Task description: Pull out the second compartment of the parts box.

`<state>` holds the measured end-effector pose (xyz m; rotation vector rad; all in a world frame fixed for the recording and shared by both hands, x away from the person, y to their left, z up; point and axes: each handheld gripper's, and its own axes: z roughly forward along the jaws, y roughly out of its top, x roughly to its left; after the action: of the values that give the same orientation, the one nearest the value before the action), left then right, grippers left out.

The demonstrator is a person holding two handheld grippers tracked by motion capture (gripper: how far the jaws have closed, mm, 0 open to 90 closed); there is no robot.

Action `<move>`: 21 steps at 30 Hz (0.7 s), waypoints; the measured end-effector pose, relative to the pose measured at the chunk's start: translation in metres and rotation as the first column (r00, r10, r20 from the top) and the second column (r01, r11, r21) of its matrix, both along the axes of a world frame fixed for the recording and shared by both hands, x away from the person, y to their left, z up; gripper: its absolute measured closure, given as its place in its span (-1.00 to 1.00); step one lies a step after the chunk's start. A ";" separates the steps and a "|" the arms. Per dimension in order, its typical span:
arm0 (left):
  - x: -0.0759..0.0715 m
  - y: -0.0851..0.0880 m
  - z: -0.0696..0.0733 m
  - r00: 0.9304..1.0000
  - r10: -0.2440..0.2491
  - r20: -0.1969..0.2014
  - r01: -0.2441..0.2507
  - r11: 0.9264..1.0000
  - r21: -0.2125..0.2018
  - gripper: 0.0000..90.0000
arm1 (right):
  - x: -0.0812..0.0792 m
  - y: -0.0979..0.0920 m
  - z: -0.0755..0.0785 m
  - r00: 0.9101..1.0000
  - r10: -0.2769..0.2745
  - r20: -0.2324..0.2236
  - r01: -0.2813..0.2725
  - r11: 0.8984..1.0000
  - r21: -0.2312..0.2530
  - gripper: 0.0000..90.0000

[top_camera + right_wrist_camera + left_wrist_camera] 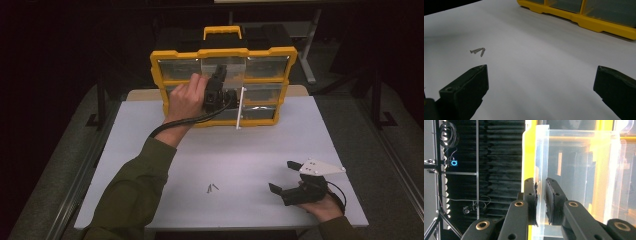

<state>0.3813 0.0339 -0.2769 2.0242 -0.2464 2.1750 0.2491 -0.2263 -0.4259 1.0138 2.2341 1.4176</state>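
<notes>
A yellow organiser cabinet [223, 53] with clear drawers stands upright at the far side of the white table [250, 150]. My left gripper [218, 75] is raised against the cabinet's front, held in a hand. Its jaws are shut on the thin front wall of a clear drawer [579, 170], and the left gripper [541, 188] has a pad pressed on each side of the plastic. Near the front right of the table, my right gripper [282, 176] rests in a hand, open. Nothing lies between the fingers of the right gripper [541, 72]. Some small screws [212, 188] lie loose on the table, and these screws [478, 51] are off to its left.
A pale strip of clear plastic [239, 107] stands out from the cabinet's front, right of my left hand. Cables trail from both grippers. Bare tabletop lies between the cabinet and the screws. The surroundings are dark, with metal frame legs beside the table.
</notes>
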 end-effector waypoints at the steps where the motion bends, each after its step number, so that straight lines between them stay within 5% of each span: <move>1: -0.001 0.000 0.000 1.000 -0.001 -0.001 0.001 1.000 0.001 0.78 | 0.000 0.000 0.000 1.000 0.000 0.002 0.000 1.000 -0.001 -1.00; 21: -0.014 0.001 -0.001 1.000 -0.016 0.006 0.016 1.000 -0.001 0.79 | 0.000 0.001 0.000 1.000 0.001 0.001 -0.001 1.000 -0.004 -1.00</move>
<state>0.3673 0.0347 -0.2783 2.0086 -0.2611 2.1722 0.2493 -0.2251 -0.4263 1.0105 2.2363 1.4132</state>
